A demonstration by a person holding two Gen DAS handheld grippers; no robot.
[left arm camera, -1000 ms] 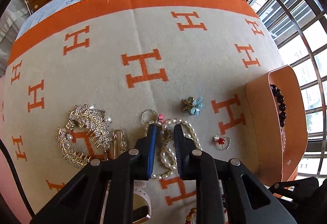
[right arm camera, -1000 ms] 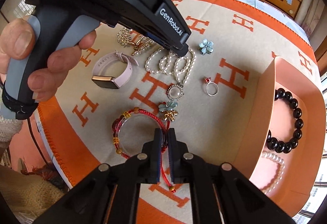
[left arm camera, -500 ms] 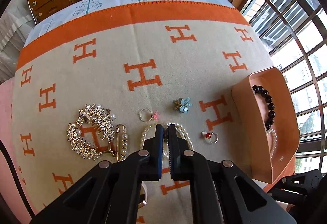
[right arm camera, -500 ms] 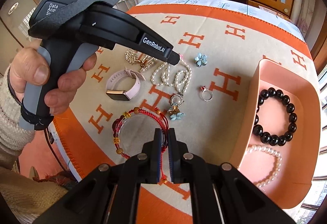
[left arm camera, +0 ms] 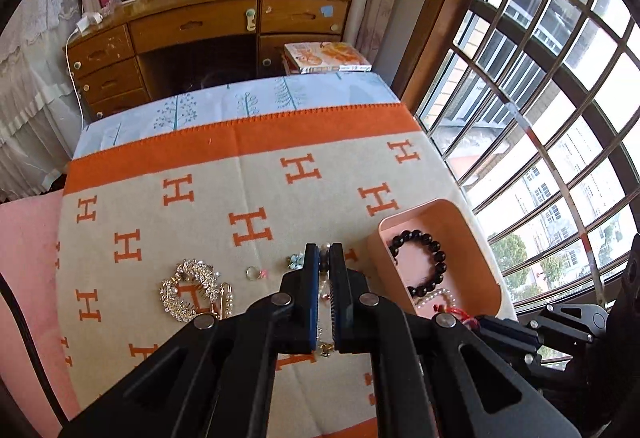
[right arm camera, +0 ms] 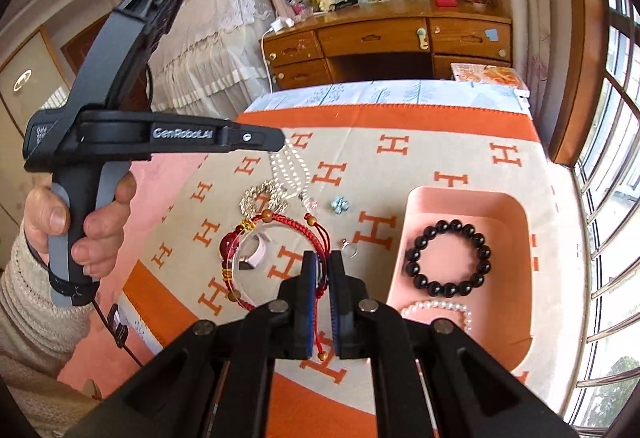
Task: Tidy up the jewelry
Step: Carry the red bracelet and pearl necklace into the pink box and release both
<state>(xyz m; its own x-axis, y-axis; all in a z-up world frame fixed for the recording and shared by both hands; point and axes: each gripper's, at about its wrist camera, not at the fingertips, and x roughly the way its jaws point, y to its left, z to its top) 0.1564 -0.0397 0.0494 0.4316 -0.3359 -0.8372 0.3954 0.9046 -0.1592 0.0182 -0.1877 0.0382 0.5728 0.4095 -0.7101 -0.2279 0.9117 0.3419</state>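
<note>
My left gripper (left arm camera: 324,252) is shut on the pearl necklace (right arm camera: 290,168) and holds it high above the blanket; the strands hang from its tip. My right gripper (right arm camera: 322,258) is shut on the red cord bracelet (right arm camera: 276,238), lifted off the blanket to the left of the pink tray (right arm camera: 460,198). The tray (left arm camera: 476,258) holds a black bead bracelet (right arm camera: 448,258) and a white pearl bracelet (right arm camera: 438,308). On the blanket lie a gold leaf brooch (left arm camera: 188,292), a blue flower piece (right arm camera: 339,204), a ring (right arm camera: 349,248) and another ring (left arm camera: 254,273).
A pink watch (right arm camera: 254,258) lies on the orange H-pattern blanket (left arm camera: 200,198), seen through the bracelet. A pearl pin (left arm camera: 227,298) lies by the brooch. A wooden desk (left arm camera: 200,34) stands beyond the table, and a barred window (left arm camera: 560,118) is at the right.
Both grippers have risen well above the blanket. The left lifted the pearl necklace off it, and the right lifted the red bracelet and came nearer the tray.
</note>
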